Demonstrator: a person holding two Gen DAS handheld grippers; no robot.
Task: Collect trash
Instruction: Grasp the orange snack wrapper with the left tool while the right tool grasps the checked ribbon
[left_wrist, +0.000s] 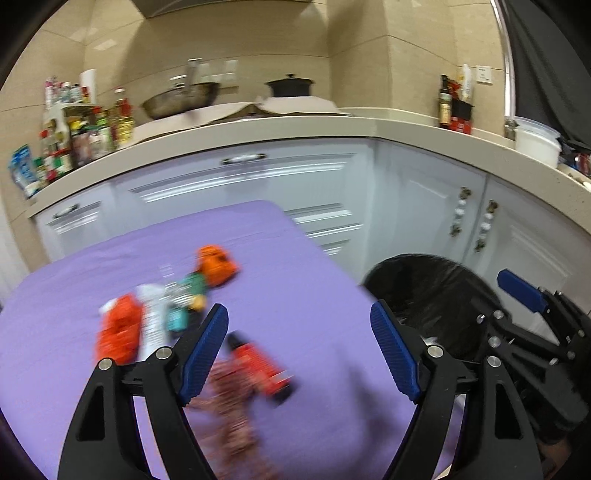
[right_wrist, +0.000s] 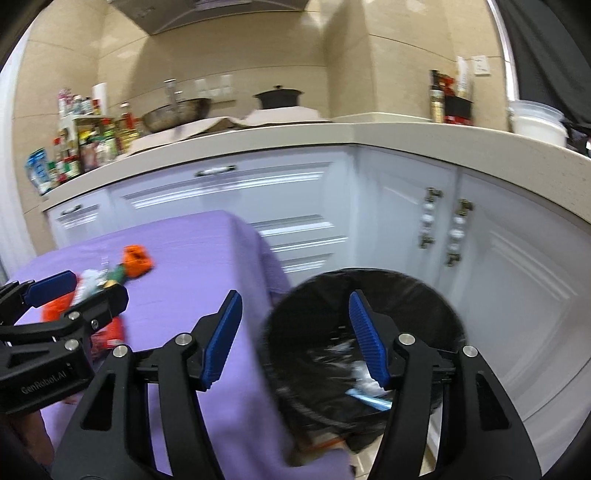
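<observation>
Purple tablecloth (left_wrist: 295, 266) fills mid-frame, with roughly six wrappers (left_wrist: 162, 314) scattered centre-left. One black-lined bin (right_wrist: 369, 332) is seen lower right. Both the left gripper (left_wrist: 299, 354) and right gripper (right_wrist: 295, 339) are spread apart, nothing held.

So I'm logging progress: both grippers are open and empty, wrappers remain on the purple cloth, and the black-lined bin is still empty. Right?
Not quite: the bin is not empty. The right wrist view shows clear and blue-edged trash lying inside it. The rest stands: left gripper and right gripper are open and empty, and wrappers remain on the purple cloth.
</observation>
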